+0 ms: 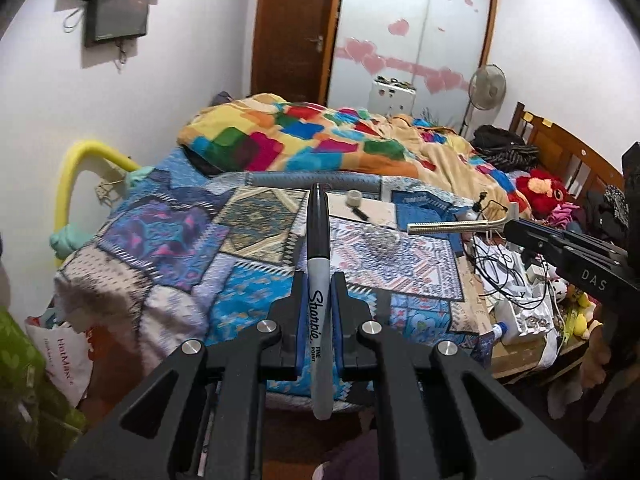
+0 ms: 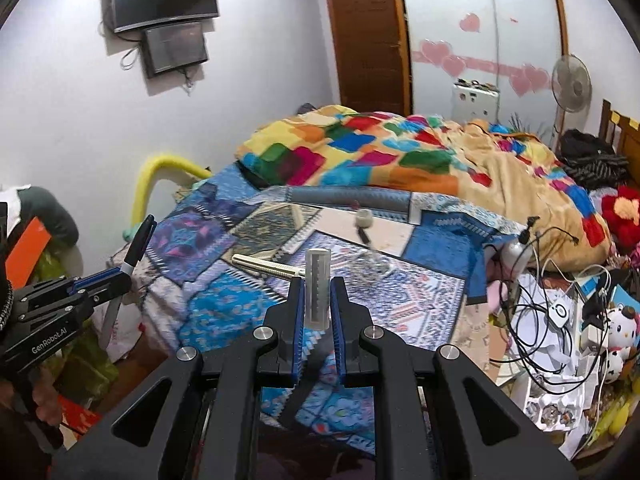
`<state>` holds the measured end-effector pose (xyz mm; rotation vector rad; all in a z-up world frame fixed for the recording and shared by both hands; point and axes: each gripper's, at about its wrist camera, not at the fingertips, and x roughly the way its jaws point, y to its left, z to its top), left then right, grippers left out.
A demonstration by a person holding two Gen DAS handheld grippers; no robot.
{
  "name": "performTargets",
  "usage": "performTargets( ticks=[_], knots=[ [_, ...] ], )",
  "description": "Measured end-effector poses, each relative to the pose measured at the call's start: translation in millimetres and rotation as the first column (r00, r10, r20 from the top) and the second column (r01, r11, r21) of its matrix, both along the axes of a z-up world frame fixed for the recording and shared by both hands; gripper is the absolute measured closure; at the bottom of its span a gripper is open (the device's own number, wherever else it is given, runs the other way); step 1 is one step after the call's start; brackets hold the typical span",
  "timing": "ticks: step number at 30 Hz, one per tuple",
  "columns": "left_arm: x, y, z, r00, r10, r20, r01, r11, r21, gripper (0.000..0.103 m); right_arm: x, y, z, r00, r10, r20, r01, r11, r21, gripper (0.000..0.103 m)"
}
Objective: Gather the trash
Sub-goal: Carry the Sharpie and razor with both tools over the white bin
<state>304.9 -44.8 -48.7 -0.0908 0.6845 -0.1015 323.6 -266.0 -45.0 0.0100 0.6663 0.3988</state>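
My left gripper point(image 1: 319, 280) is shut on a black Sharpie marker point(image 1: 319, 272), held upright above the foot of the bed; it also shows in the right wrist view point(image 2: 116, 280) with the marker point(image 2: 138, 244). My right gripper point(image 2: 317, 286) is shut on a safety razor: its head point(image 2: 317, 292) sits between the pads and its metal handle point(image 2: 264, 266) sticks out left. In the left wrist view the razor point(image 1: 456, 227) juts from the right gripper point(image 1: 508, 226). On the patchwork bedspread point(image 1: 248, 292) lie a tape roll point(image 1: 354, 198), a small black piece point(image 1: 361, 213) and a crumpled clear wrapper point(image 1: 382, 238).
A colourful blanket point(image 1: 320, 136) is heaped on the far bed. A cluttered side table with cables, papers and toys point(image 2: 552, 328) stands on the right. Bags point(image 1: 60, 352) sit on the floor at left. A yellow foam-padded rail point(image 1: 74, 168) is at the bed's left.
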Motion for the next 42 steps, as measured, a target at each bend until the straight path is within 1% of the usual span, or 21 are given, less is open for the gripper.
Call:
performTargets(
  ticks=[6, 13, 18, 24, 29, 33, 42],
  knots=[
    [-37, 41, -2, 0.998, 0.063, -0.002, -0.063, 0.998, 0.000, 0.093, -25, 36, 0, 0.998, 0.060, 0.000, -0.060, 0.998, -0.002, 0.091],
    [-77, 92, -16, 0.989, 0.146, -0.031, -0.146, 0.989, 0.003, 0.093, -51, 83, -10, 0.990, 0.143, -0.021, -0.143, 0.989, -0.022, 0.091],
    [-101, 126, -32, 0.978, 0.199, -0.064, -0.200, 0.980, -0.003, 0.093, -61, 118, -23, 0.978, 0.203, -0.054, -0.206, 0.978, -0.043, 0.091],
    [-122, 159, -66, 0.959, 0.246, -0.141, -0.250, 0.968, -0.005, 0.093, -71, 160, -42, 0.959, 0.265, -0.100, -0.272, 0.960, -0.065, 0.091],
    [-132, 179, -100, 0.936, 0.277, -0.216, -0.284, 0.959, -0.003, 0.093, -75, 196, -62, 0.939, 0.312, -0.144, -0.327, 0.940, -0.100, 0.091],
    [-136, 193, -127, 0.914, 0.297, -0.275, -0.314, 0.949, -0.017, 0.093, -76, 222, -84, 0.919, 0.341, -0.196, -0.369, 0.921, -0.124, 0.091],
    [-138, 223, -195, 0.841, 0.344, -0.417, -0.395, 0.918, -0.039, 0.093, -73, 271, -150, 0.858, 0.370, -0.357, -0.453, 0.872, -0.186, 0.091]
  ],
)
